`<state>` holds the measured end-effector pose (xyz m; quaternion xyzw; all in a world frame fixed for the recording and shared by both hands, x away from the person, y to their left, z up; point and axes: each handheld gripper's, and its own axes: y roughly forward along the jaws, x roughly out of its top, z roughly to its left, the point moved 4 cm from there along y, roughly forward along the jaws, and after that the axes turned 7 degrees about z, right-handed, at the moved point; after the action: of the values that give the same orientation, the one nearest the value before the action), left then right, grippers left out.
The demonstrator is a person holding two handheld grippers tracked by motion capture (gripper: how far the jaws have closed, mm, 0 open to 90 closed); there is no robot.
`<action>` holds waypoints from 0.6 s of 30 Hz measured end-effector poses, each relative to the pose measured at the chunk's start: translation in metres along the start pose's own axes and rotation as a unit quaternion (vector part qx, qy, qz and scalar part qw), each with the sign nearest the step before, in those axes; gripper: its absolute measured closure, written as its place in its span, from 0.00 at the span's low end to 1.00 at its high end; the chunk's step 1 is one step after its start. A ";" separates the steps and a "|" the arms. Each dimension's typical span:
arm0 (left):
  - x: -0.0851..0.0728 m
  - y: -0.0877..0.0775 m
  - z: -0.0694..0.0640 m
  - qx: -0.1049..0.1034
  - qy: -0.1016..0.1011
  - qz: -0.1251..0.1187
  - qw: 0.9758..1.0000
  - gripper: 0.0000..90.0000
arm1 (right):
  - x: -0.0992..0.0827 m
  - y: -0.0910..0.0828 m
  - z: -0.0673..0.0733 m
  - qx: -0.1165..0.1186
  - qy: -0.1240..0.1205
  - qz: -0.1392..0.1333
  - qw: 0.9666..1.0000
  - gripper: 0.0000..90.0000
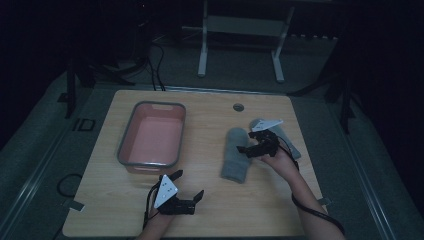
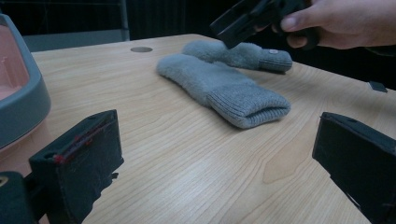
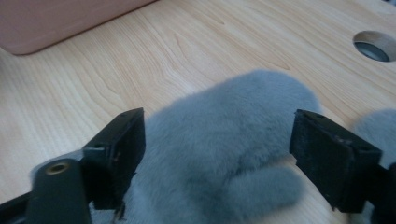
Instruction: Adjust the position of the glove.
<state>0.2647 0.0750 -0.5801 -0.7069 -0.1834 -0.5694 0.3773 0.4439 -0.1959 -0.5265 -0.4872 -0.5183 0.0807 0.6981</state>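
Note:
Two grey woollen mittens lie on the right half of the wooden table. The nearer mitten [image 1: 235, 161] [image 2: 219, 86] [image 3: 224, 158] points its cuff toward the person. The second mitten [image 1: 295, 147] [image 2: 243, 53] [image 3: 373, 126] lies behind it, partly covered by the hand. My right gripper [image 1: 250, 143] [image 3: 217, 154] [image 2: 247, 18] hovers just over the nearer mitten's rounded tip. Its jaws stand wide on either side of the wool, with the pads clear of it. My left gripper [image 1: 189, 186] [image 2: 210, 158] rests open near the front edge, nothing between its jaws.
A pink tub with a grey rim [image 1: 125, 145] [image 2: 28, 102] [image 3: 56, 23] stands on the table's left half. A round cable hole [image 1: 238, 107] [image 2: 141, 49] [image 3: 373, 46] sits near the far edge. Beyond the table are a white stand [image 1: 240, 30] and floor cables [image 1: 150, 65].

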 end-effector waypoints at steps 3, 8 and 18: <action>0.000 0.000 0.000 0.000 0.001 0.000 1.000 0.02 | 0.004 0.012 -0.001 0.010 -0.008 0.018 1.000 0.23; 0.000 0.000 0.000 -0.001 0.001 0.000 1.000 0.02 | 0.005 0.029 0.000 0.016 -0.017 0.040 0.999 0.25; 0.000 0.000 0.000 -0.002 0.002 0.000 1.000 0.02 | -0.008 0.053 -0.001 0.009 -0.040 0.074 0.996 0.40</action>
<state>0.2646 0.0745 -0.5801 -0.7065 -0.1818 -0.5710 0.3766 0.4617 -0.1740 -0.5715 -0.5142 -0.5076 0.1563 0.6734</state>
